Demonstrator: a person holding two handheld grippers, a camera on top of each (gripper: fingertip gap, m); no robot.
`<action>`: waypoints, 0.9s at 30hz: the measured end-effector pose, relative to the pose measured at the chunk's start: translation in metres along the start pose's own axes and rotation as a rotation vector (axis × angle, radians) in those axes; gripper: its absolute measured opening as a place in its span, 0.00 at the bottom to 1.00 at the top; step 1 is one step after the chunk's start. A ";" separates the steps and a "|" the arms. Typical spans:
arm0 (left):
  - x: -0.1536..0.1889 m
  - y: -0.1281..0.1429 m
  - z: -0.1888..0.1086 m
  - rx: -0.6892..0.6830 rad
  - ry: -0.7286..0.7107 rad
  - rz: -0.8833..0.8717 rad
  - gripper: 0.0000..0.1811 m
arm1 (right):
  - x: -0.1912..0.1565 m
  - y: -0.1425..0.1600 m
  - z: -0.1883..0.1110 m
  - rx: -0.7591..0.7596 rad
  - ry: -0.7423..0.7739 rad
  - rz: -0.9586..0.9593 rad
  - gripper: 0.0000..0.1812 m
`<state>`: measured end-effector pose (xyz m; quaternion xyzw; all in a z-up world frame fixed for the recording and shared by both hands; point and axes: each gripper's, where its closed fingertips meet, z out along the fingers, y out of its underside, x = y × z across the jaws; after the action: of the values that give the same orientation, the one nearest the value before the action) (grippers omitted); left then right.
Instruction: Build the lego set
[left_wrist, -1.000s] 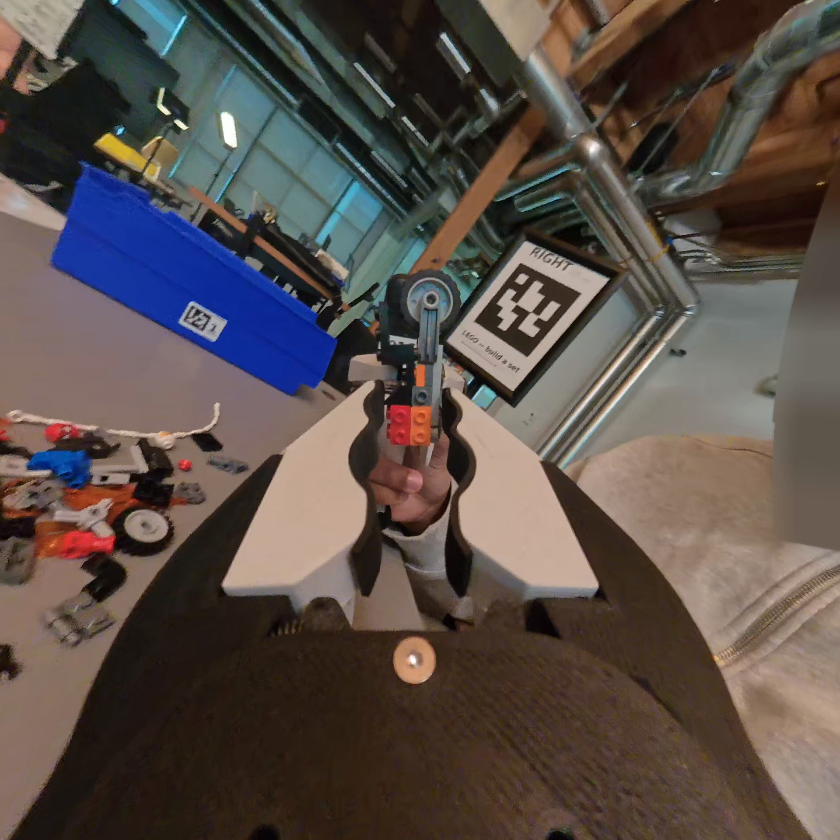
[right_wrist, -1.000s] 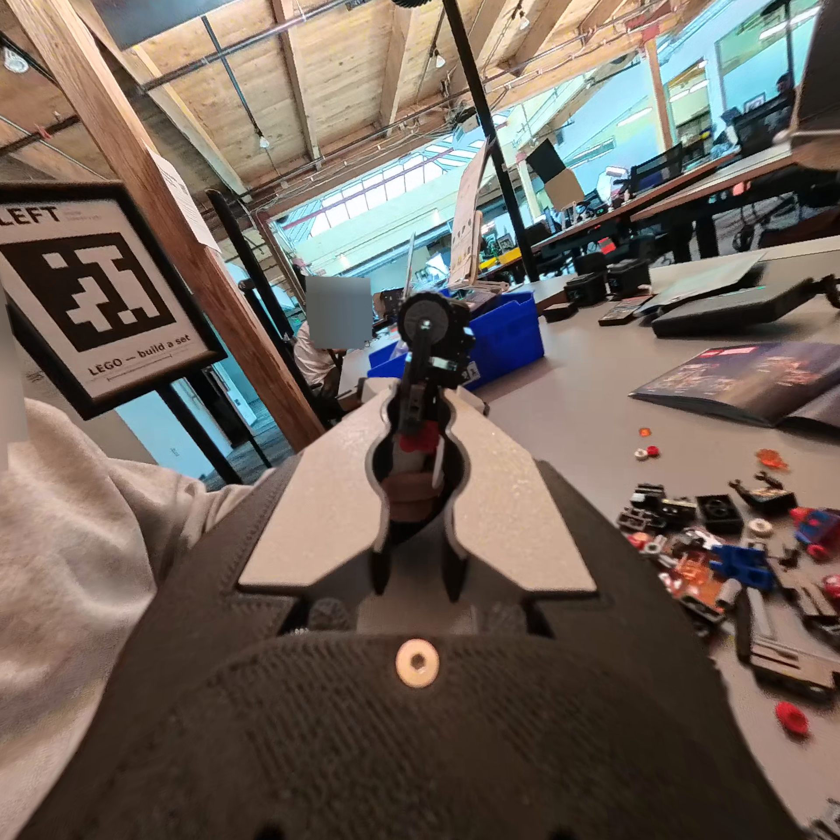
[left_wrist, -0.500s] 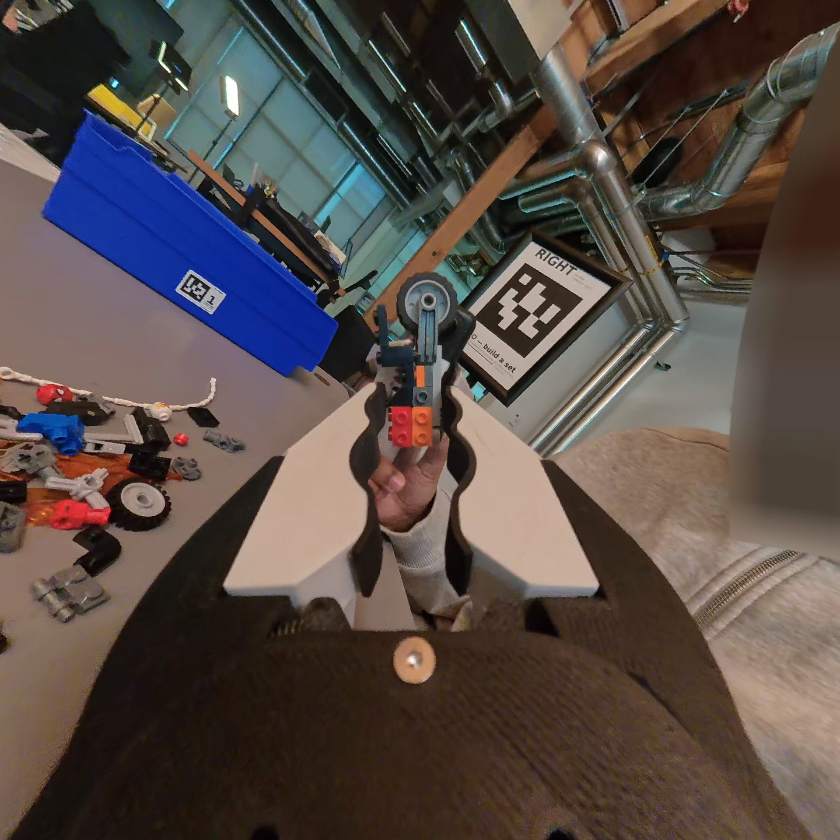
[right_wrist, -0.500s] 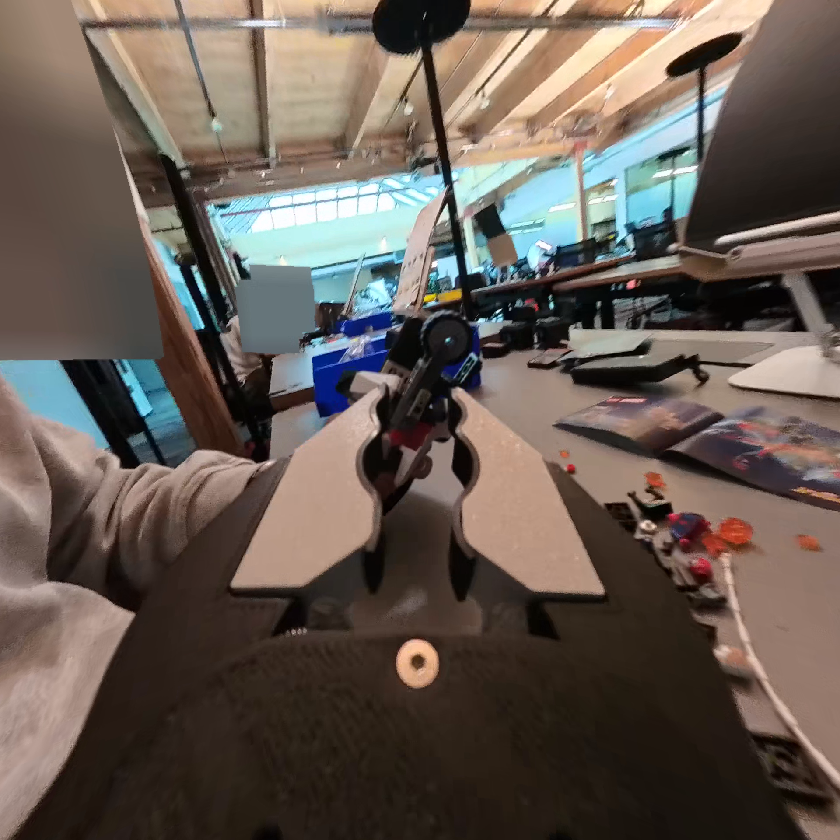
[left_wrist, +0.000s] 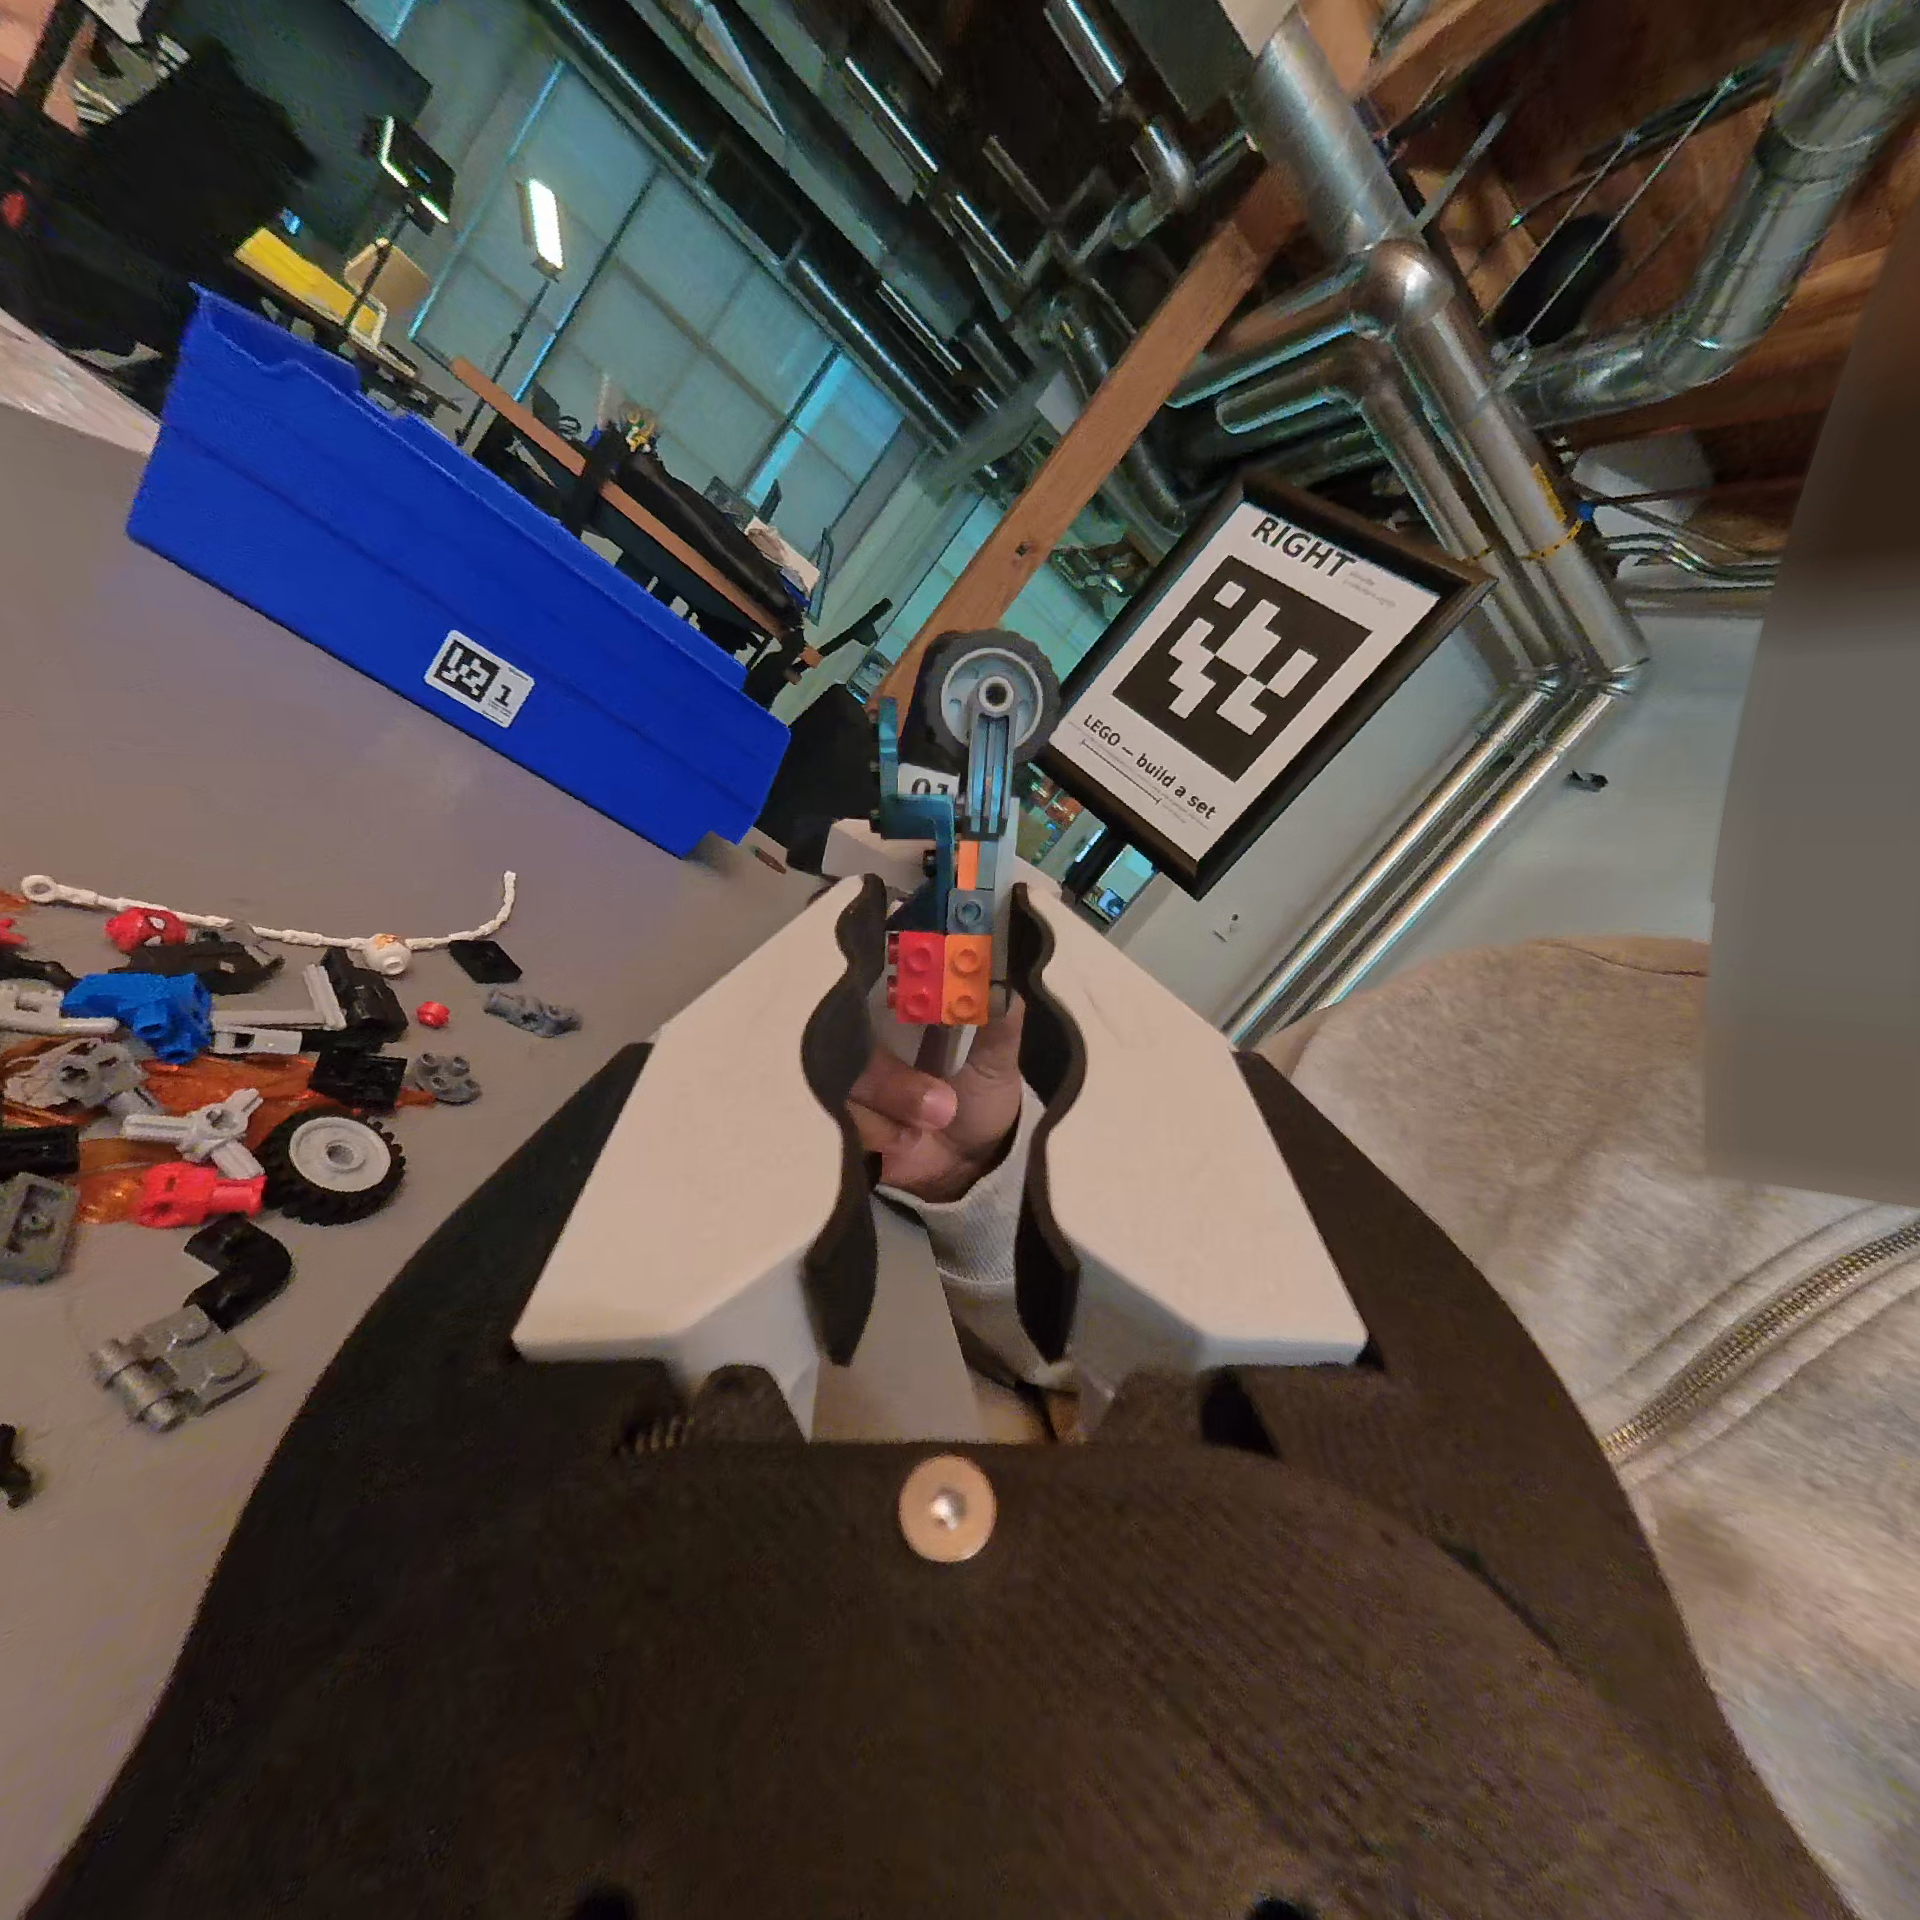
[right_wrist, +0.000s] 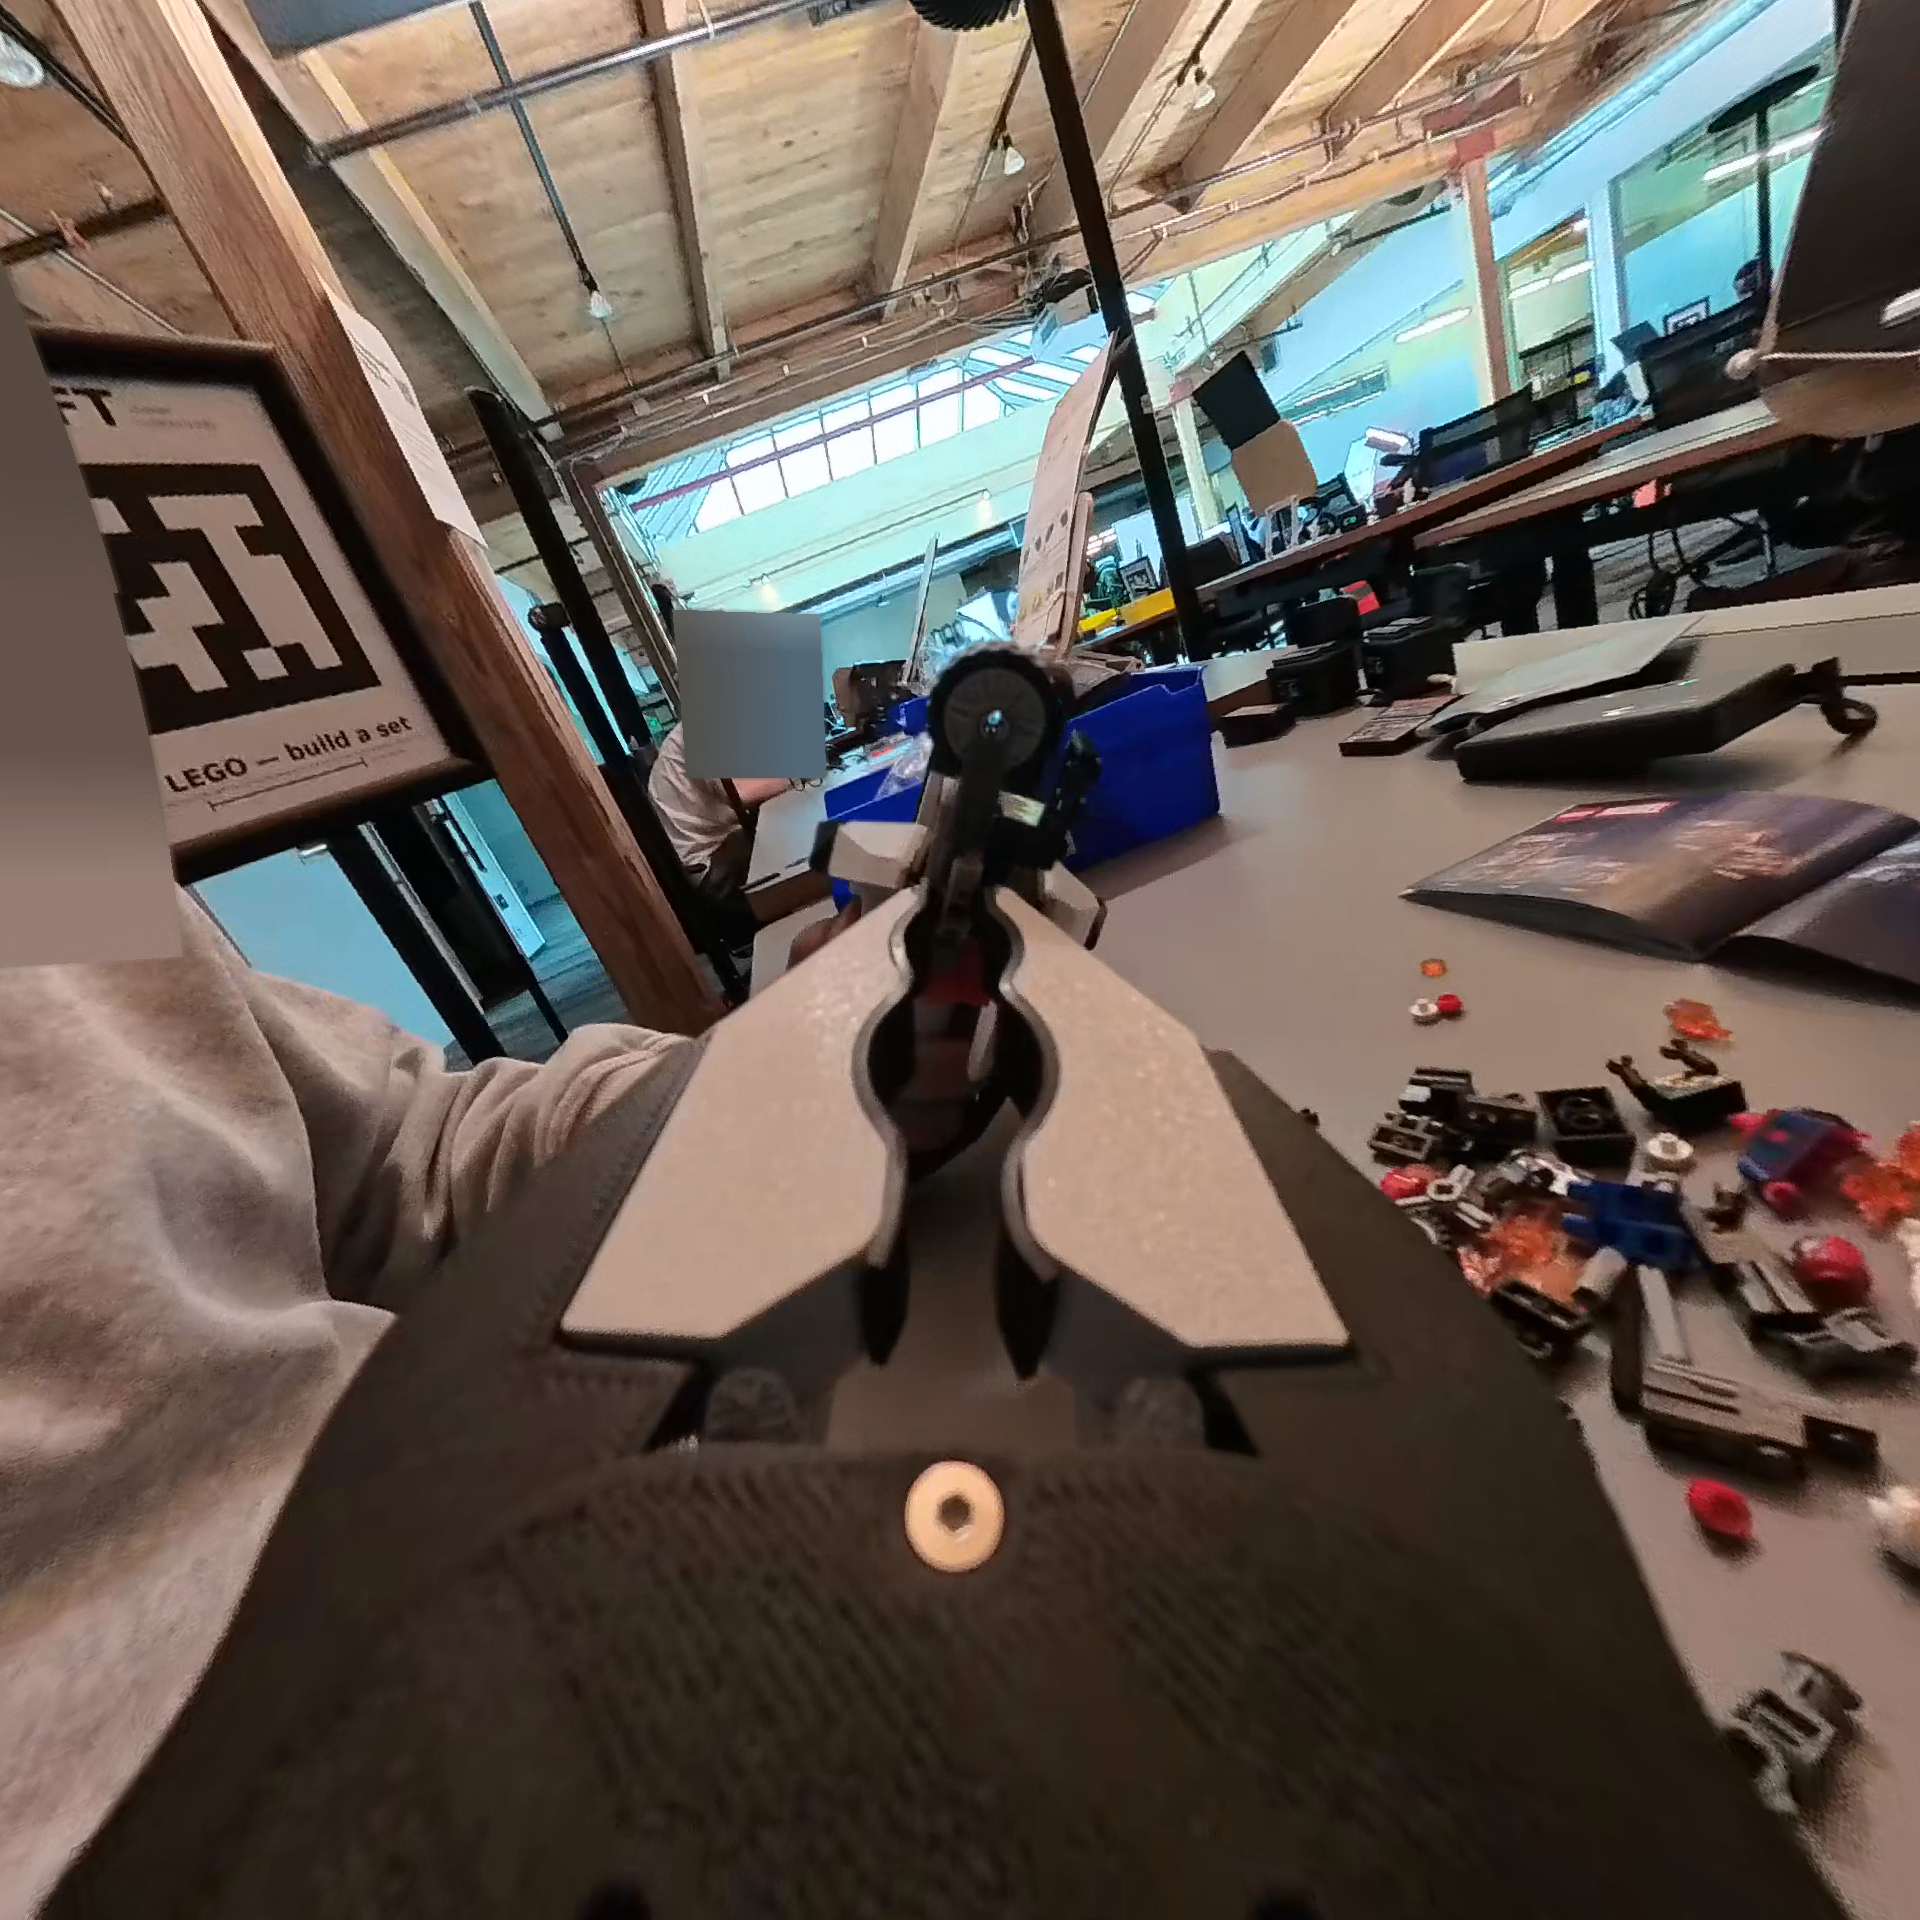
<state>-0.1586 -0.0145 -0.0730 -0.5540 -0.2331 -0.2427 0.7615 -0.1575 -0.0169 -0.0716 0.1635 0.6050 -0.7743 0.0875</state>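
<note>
**Brick assembly held between both tongs, above the surface**

Left tongs (left_wrist: 940, 935): clamped on a small brick-built assembly (left_wrist: 961, 831), gripping at its red and orange stud bricks (left_wrist: 938, 977). Above that grip a grey arm rises to a small grey-hubbed wheel (left_wrist: 992, 691). A hand (left_wrist: 935, 1112) shows through the gap behind the bricks.

Right tongs (right_wrist: 956, 935): closed on the same assembly (right_wrist: 982, 790) from the opposite side, on a thin dark stem below the black wheel face (right_wrist: 992, 712). The other tongs' pale tips show just beyond.

Handling, as judged: light, rigid plastic, smooth and somewhat slippery. Press-fit joints probably part under twist or side load. The blocky stud bricks look the firmest hold; the thin arm and wheel look the weakest.

Containers:
- Blue bin (left_wrist: 416, 582), ahead and left of the left tongs, on the grey surface (left_wrist: 260, 790). Contents not visible from this angle.
- Blue bin (right_wrist: 1138, 769) beyond the right tongs; something clear and crumpled sits at its rim, contents otherwise unclear.

Loose on the surface:
- Left of the left tongs: spare wheel (left_wrist: 332, 1153), blue piece (left_wrist: 140, 1013), white chain (left_wrist: 270, 925), black and grey bits.
- Right of the right tongs: scattered pieces (right_wrist: 1621, 1205) and an open booklet (right_wrist: 1714, 873).
</note>
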 end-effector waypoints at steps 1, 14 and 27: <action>0.000 -0.001 0.000 0.010 0.000 -0.002 0.11 | 0.000 -0.001 0.000 0.007 0.001 0.003 0.03; 0.000 -0.006 -0.005 0.049 0.015 -0.033 0.11 | 0.003 -0.011 -0.006 0.083 -0.019 0.057 0.11; -0.003 -0.014 -0.012 0.111 0.055 -0.114 0.11 | 0.000 -0.008 -0.004 0.068 -0.029 0.037 0.04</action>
<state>-0.1685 -0.0295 -0.0678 -0.4899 -0.2564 -0.2874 0.7821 -0.1593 -0.0111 -0.0646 0.1661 0.5739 -0.7951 0.1048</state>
